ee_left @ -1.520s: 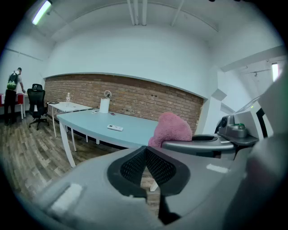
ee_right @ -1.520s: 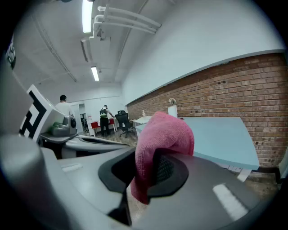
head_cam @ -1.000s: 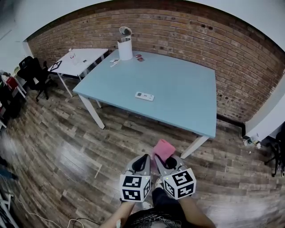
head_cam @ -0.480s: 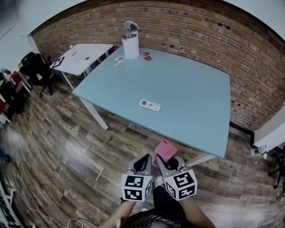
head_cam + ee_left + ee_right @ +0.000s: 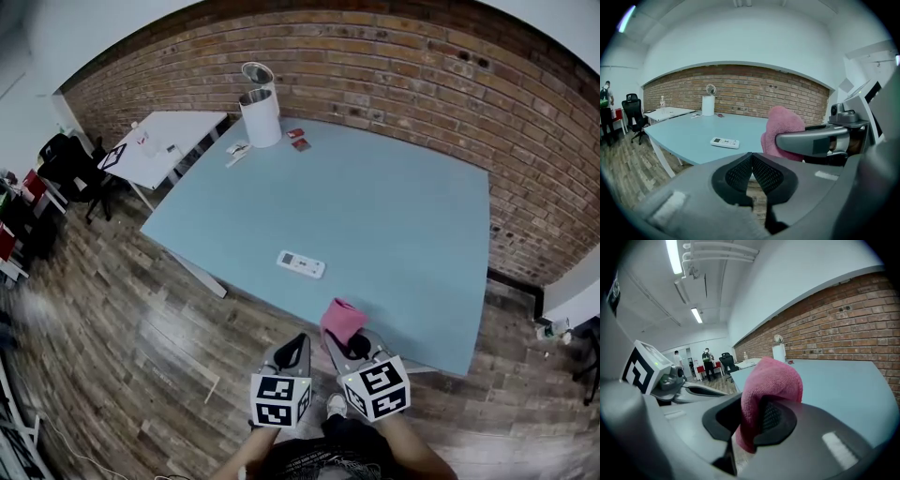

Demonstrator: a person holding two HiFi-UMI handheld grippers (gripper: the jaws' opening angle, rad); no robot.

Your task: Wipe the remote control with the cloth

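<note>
A white remote control (image 5: 301, 264) (image 5: 724, 142) lies flat on the light blue table (image 5: 403, 216), near its front edge. My right gripper (image 5: 345, 345) (image 5: 757, 420) is shut on a folded pink cloth (image 5: 341, 321) (image 5: 768, 385) (image 5: 783, 132), which sticks up from the jaws just at the table's near edge. Beside it on the left, my left gripper (image 5: 292, 349) (image 5: 752, 164) is shut with nothing between its jaws, still over the wooden floor. Both grippers sit short of the remote.
A white cylinder appliance (image 5: 260, 112) and small items (image 5: 297, 139) stand at the table's far left corner, in front of a brick wall (image 5: 394, 75). A white side table (image 5: 169, 141) and black chair (image 5: 66, 155) stand left. People stand far off in the right gripper view (image 5: 707, 363).
Both grippers have travelled forward together toward the table; the table and remote now sit closer, and the cloth has reached the table's near edge. Both jaws stay as they were.
</note>
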